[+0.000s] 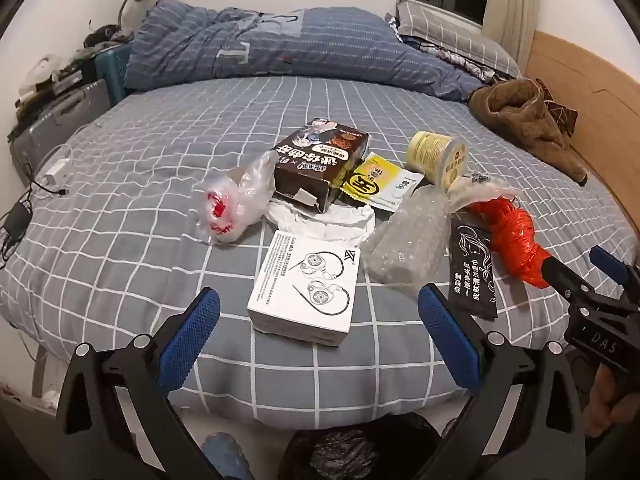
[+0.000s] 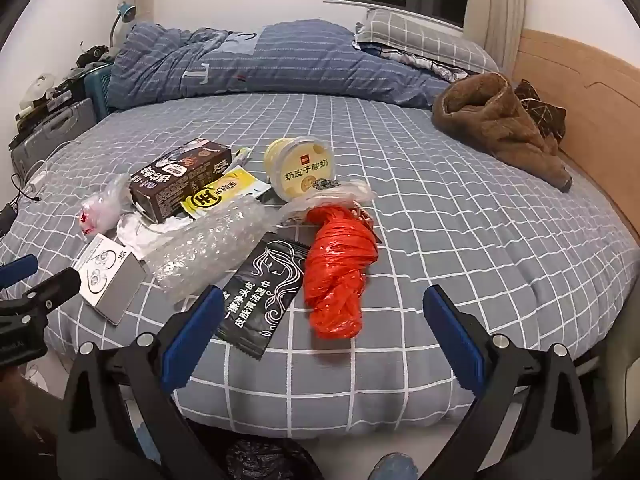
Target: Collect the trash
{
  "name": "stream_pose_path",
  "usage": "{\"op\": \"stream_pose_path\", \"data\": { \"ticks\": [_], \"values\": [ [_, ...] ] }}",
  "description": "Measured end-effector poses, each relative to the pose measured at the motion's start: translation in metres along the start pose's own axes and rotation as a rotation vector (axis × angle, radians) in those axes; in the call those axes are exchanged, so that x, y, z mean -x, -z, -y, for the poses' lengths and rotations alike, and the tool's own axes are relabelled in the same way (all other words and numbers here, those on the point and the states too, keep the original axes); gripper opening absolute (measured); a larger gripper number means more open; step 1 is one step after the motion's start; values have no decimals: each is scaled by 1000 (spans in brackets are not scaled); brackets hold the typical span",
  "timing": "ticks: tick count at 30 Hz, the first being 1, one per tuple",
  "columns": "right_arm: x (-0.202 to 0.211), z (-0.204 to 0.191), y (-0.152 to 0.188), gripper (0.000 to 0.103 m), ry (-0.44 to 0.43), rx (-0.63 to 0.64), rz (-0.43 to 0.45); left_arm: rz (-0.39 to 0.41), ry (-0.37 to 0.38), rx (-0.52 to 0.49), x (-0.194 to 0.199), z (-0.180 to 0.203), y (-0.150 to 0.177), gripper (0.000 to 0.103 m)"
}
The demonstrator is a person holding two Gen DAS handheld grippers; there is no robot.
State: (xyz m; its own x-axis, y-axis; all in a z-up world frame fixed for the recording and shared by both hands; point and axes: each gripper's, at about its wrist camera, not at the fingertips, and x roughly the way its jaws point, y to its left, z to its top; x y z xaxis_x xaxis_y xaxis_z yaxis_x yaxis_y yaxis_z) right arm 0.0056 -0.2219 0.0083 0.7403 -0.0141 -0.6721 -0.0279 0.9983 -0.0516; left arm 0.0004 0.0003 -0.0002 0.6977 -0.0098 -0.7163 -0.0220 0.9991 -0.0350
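Both claws hang spread wide over the near edge of the bed [image 1: 120,184], each pinching nothing. Straight ahead of the left claw [image 1: 318,322], just beyond its tips, lies a white cardboard earphone box [image 1: 306,290] printed with a line drawing; it looks stiff and light, best taken across its two long sides. Further ahead sit a brown printed carton [image 1: 316,168] with a torn end, crumpled white tissue [image 1: 324,220] and, off to that claw's left, a clear crinkled plastic bag with red print [image 1: 232,204].

Directly ahead of the right claw [image 2: 324,334] lies a twisted orange-red plastic bag [image 2: 338,270], soft and probably slippery, so a pinch across its thick bunched middle should hold. Just left of it lies a flat black foil sachet with white drawing [image 2: 262,292], thin and hard to lift off the sheet except by an edge. Beyond that is a sheet of clear bubble wrap [image 2: 208,248], springy and nearly weightless, and further off a pale yellow yoghurt tub [image 2: 300,170] on its side, which may roll or crush.

A black bin bag [image 1: 352,452] shows below the left claw, beside the bed.
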Motion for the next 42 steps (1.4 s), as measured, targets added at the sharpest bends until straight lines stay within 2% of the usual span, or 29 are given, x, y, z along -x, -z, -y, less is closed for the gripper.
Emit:
{"op": "stream_pose_path", "data": {
  "ticks": [8, 9, 42],
  "values": [
    [-2, 7, -2, 96, 2, -18, -1, 0, 6, 14, 1, 2, -1, 97],
    [-3, 8, -2, 96, 4, -18, -1, -22, -4, 26, -6, -6, -1, 97],
    [0, 10, -3, 96, 34, -22, 12, -51, -31, 10, -13, -5, 0, 97]
  ]
}}
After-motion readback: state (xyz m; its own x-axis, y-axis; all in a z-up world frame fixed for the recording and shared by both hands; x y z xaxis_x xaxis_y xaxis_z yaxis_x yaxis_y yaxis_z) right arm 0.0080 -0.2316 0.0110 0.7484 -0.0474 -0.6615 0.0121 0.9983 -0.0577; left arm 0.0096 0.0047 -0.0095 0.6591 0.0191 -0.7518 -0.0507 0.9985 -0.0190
